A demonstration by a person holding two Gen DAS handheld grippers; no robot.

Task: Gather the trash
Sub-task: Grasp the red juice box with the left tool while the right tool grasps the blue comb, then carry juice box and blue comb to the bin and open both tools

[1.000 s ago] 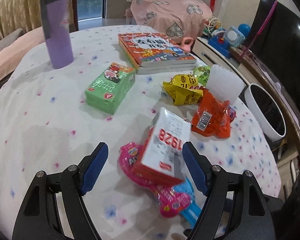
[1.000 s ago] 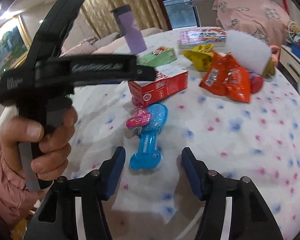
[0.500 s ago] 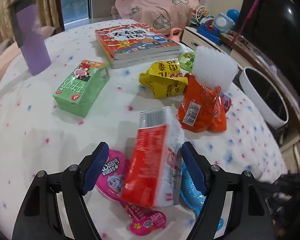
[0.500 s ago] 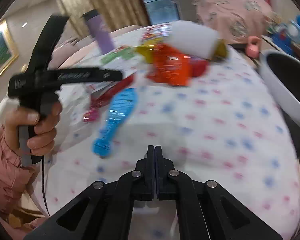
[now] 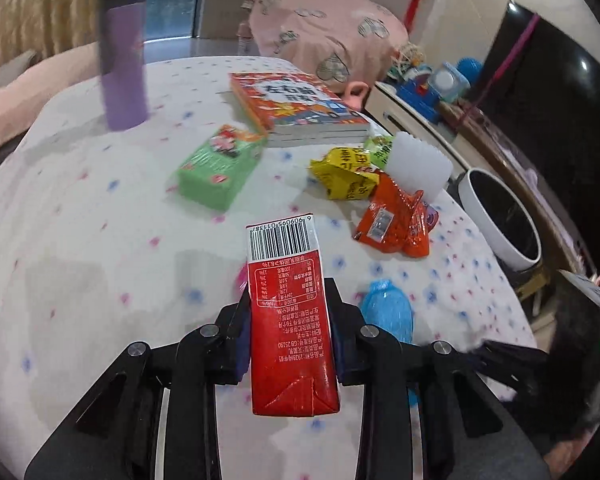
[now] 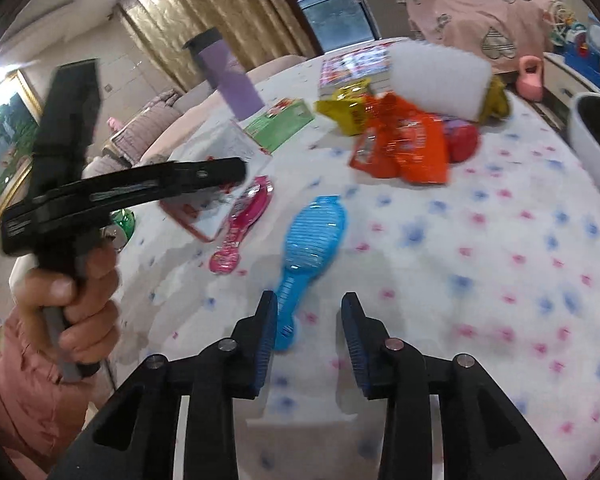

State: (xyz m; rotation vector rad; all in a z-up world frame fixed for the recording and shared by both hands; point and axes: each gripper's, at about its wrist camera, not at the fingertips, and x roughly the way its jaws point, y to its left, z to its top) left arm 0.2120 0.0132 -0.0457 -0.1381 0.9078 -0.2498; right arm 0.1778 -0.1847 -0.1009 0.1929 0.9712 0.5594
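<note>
Red carton [image 5: 290, 312] lengthwise in left gripper [image 5: 288, 332]

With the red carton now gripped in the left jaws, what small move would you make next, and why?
Probably lift the red carton clear of the table and carry it toward the white bin past the table's edge. The left gripper has just been closing and now clamps the carton, while the right gripper stands open and holds nothing.

the left gripper [image 5: 289, 320] has just been closed on a red rectangular carton [image 5: 288, 308]; the right gripper [image 6: 309, 326], just opened, is held empty.
</note>
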